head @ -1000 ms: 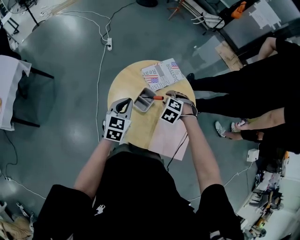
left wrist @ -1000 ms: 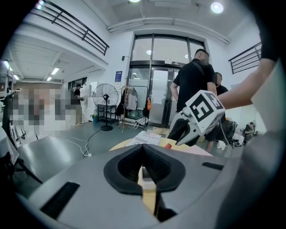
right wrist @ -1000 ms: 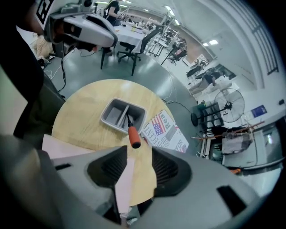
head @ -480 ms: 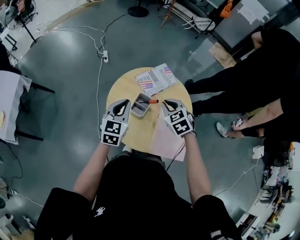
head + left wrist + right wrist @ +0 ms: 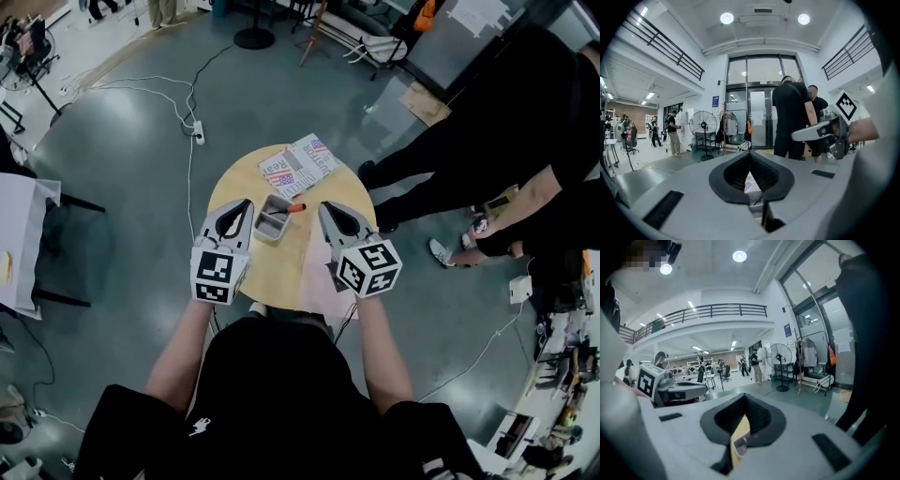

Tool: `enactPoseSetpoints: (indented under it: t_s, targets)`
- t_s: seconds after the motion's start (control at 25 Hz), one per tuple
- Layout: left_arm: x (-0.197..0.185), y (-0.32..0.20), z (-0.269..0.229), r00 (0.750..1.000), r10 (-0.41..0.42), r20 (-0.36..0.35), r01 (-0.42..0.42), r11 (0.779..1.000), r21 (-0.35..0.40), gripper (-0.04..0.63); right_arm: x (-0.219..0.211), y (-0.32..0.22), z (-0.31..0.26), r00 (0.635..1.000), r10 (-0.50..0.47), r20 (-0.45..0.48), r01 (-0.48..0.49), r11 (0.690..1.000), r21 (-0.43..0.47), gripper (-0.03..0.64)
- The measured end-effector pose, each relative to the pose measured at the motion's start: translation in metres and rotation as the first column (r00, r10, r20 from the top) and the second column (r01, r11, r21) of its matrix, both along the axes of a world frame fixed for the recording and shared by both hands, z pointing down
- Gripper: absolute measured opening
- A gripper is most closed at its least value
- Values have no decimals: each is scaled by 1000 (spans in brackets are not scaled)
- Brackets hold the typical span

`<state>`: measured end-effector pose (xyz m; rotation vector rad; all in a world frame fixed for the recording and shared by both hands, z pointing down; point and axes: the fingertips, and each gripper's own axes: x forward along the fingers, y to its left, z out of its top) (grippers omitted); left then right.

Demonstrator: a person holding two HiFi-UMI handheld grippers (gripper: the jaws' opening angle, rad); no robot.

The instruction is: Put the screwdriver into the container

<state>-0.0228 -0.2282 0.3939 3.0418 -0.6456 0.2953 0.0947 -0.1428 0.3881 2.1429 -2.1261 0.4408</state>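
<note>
On the round table point(image 5: 274, 274), the screwdriver point(image 5: 291, 209) lies in the container point(image 5: 265, 231), between my clenched, empty left tongs point(image 5: 244, 204) and right tongs point(image 5: 325, 208), handle rightward.

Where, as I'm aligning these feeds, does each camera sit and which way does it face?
Head view: on the person's head, steeply down at the round wooden table; both forearms, left gripper and right gripper show.
Left gripper view: on the left gripper, facing along its shut jaws toward glass doors.
Right gripper view: on the right gripper, facing along its shut jaws into the hall.
Shared: both gripper views show the black pedestal fan and the opposite gripper.
</note>
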Motion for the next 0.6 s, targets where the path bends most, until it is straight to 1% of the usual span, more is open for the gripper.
enactPoseSetpoints:
  t_s: [0.12, 0.28, 0.44, 0.6]
  targets:
    - [-3, 6, -16, 999, 11, -32, -10, 1000, 18, 3, 1, 7, -27, 998, 17, -63, -13, 998, 62, 2]
    - [-8, 12, -37, 997, 9, -74, -7, 999, 35, 3, 3, 27, -56, 990, 35, -135, -20, 994, 109, 2]
    - [-12, 15, -45, 995, 2, -101, 2, 999, 40, 3, 4, 45, -73, 988, 65, -140, -44, 988, 151, 2]
    - [-19, 18, -45, 992, -14, -123, 16, 1000, 16, 3, -4, 46, -71, 989, 35, -143, -14, 989, 144, 2]
